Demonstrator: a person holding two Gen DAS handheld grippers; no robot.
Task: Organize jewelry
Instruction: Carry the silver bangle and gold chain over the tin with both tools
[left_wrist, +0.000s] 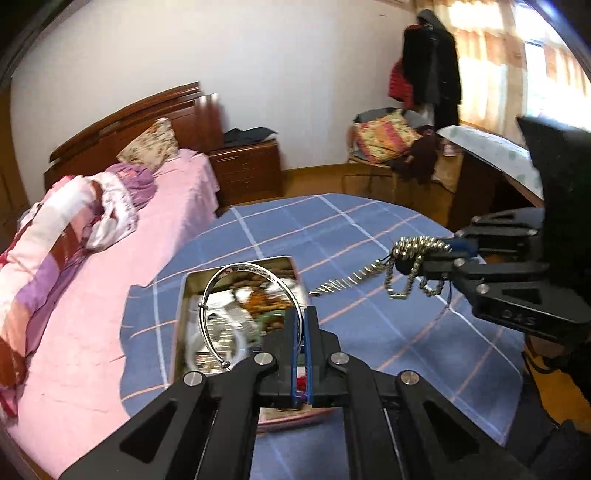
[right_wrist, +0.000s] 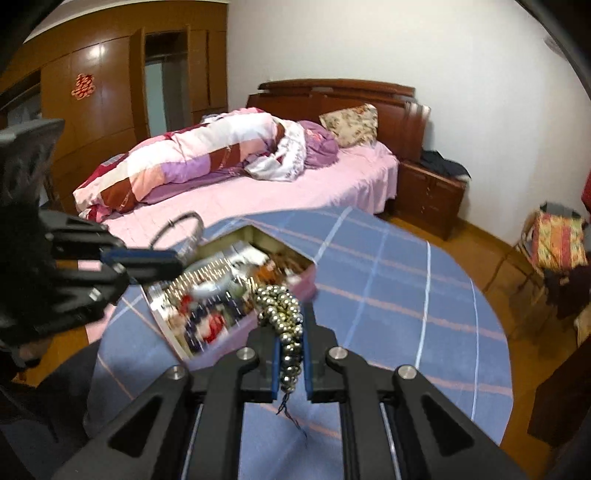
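Observation:
My left gripper (left_wrist: 302, 314) is shut on a thin silver bangle (left_wrist: 225, 275) and holds it above an open metal tin (left_wrist: 181, 314) full of mixed jewelry. The tin rests on a round table with a blue checked cloth (left_wrist: 351, 229). My right gripper (right_wrist: 290, 314) is shut on a bundle of silver bead necklaces (right_wrist: 282, 308), held just right of the tin (right_wrist: 258, 230). In the left wrist view the right gripper (left_wrist: 443, 254) holds the bead bundle (left_wrist: 413, 254) with a spiky chain dangling over the cloth. In the right wrist view the left gripper (right_wrist: 177, 260) holds the bangle (right_wrist: 184, 230) over the tin's left side.
A bed with pink sheet and patchwork quilt (right_wrist: 207, 155) lies beyond the table. A wooden nightstand (left_wrist: 247, 170) stands by the headboard. A chair piled with clothes (left_wrist: 388, 144) and a desk (left_wrist: 491, 158) stand at the right. Wooden wardrobes (right_wrist: 103, 92) line the far left wall.

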